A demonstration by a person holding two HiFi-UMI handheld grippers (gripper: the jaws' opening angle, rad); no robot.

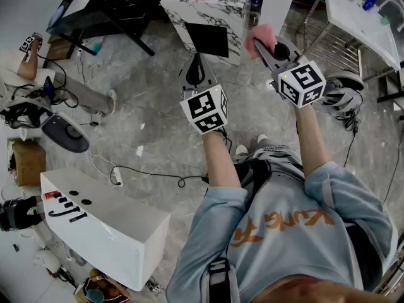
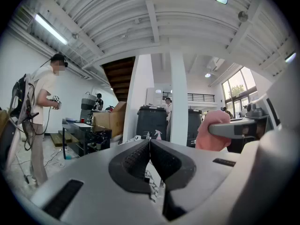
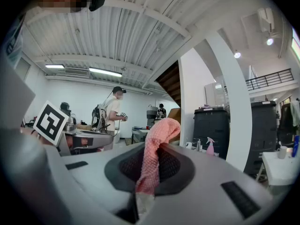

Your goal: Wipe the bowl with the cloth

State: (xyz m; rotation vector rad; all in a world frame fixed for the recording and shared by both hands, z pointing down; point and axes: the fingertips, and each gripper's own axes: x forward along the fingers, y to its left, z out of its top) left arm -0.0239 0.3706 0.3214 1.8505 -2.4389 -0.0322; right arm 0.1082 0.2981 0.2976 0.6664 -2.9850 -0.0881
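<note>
Both grippers are held level in front of the person, above the floor. My right gripper [image 1: 260,45] is shut on a pink waffle cloth [image 1: 261,34]; in the right gripper view the cloth [image 3: 153,157] is clamped between the dark pads and folds over above them. My left gripper [image 1: 196,60] is shut with nothing between its pads [image 2: 136,158], and the cloth [image 2: 212,131] shows at the right of its view. The left gripper's marker cube [image 3: 50,121] shows at the left of the right gripper view. I cannot make out a bowl in any view.
A marble-patterned counter [image 1: 211,14] stands just ahead of the grippers. A white box [image 1: 107,223] lies on the floor at left, with cables beside it. A white table [image 1: 356,14] and wire rack [image 1: 331,43] are at right. Other people [image 2: 41,121] and black bins [image 2: 152,123] stand further off.
</note>
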